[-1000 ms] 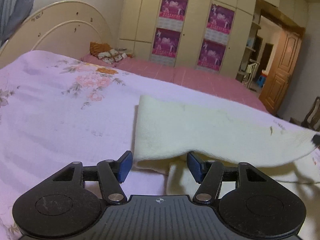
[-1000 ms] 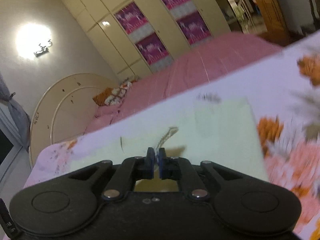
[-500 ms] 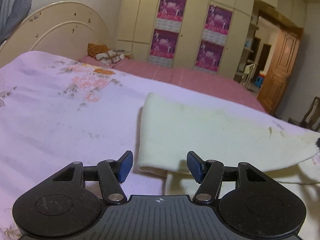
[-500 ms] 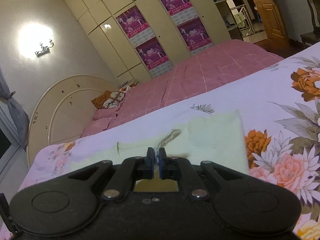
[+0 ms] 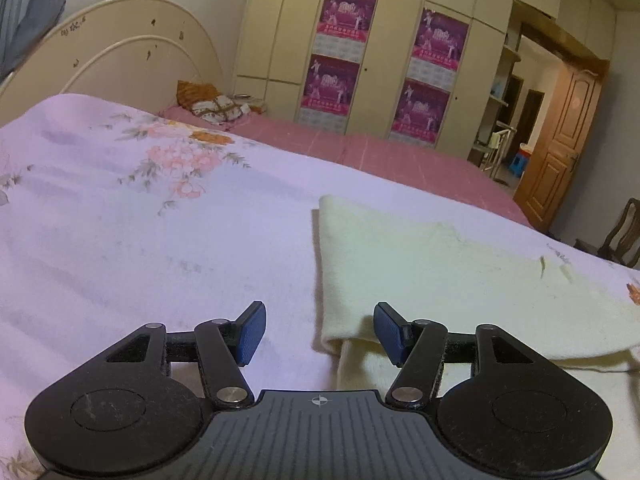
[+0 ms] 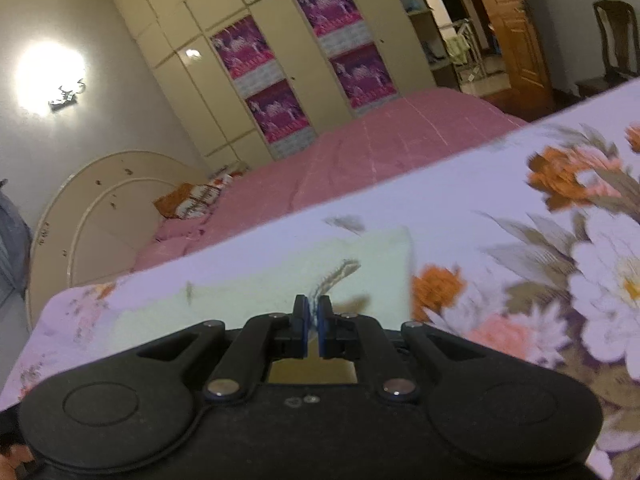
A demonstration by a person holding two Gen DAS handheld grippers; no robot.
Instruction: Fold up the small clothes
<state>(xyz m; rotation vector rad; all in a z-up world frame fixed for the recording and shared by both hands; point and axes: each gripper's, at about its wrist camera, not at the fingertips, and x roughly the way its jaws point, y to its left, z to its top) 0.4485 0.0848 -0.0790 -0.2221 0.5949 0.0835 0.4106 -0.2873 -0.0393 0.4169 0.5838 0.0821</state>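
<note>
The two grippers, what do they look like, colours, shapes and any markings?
Both are black with two round discs at the base, angled link arms with silver pivot screws, and blue pads on the fingertips. The left gripper has a ribbed grey centre plate bearing a small crosshair mark. The right gripper has a smooth black body with a rectangular opening behind the fingers. No cables or sleeves show.
</note>
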